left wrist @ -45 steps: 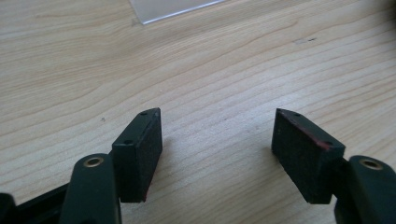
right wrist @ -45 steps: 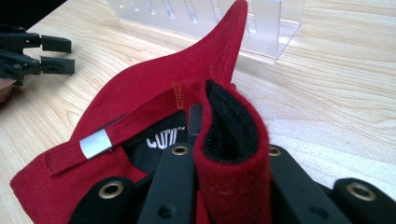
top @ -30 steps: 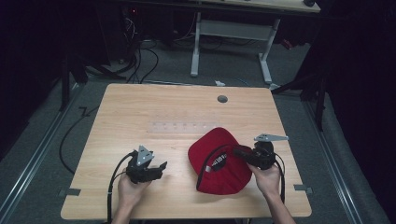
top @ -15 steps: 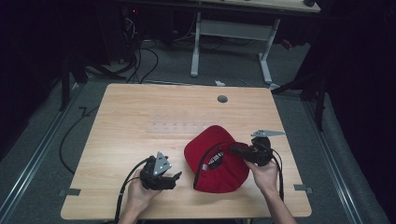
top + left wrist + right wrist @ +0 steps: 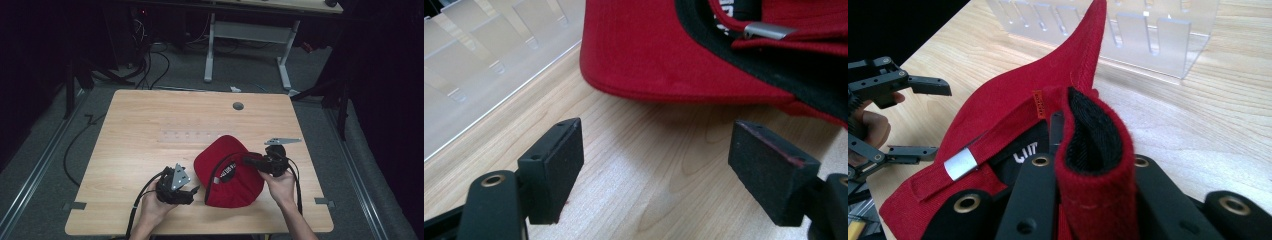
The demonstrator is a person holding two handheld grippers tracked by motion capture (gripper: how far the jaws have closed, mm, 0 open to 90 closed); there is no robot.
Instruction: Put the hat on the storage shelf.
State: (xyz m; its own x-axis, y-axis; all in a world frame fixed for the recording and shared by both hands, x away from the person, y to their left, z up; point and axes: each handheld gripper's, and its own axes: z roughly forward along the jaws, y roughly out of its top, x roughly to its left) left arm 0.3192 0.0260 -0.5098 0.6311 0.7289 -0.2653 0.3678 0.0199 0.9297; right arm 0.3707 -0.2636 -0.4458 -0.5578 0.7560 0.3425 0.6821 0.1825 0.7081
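Right gripper (image 5: 1093, 165) clamped on the soft red fabric cap's (image 5: 227, 170) rim; left gripper (image 5: 656, 170) beside it, jaws just opened wide, empty.

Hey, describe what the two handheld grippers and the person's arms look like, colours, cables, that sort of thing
Both grippers are black. The left gripper carries a grey three-cornered plate on top and has block-shaped black pads. The right gripper has a similar grey plate. A black cable trails from each. The forearms are bare, with no sleeves visible.
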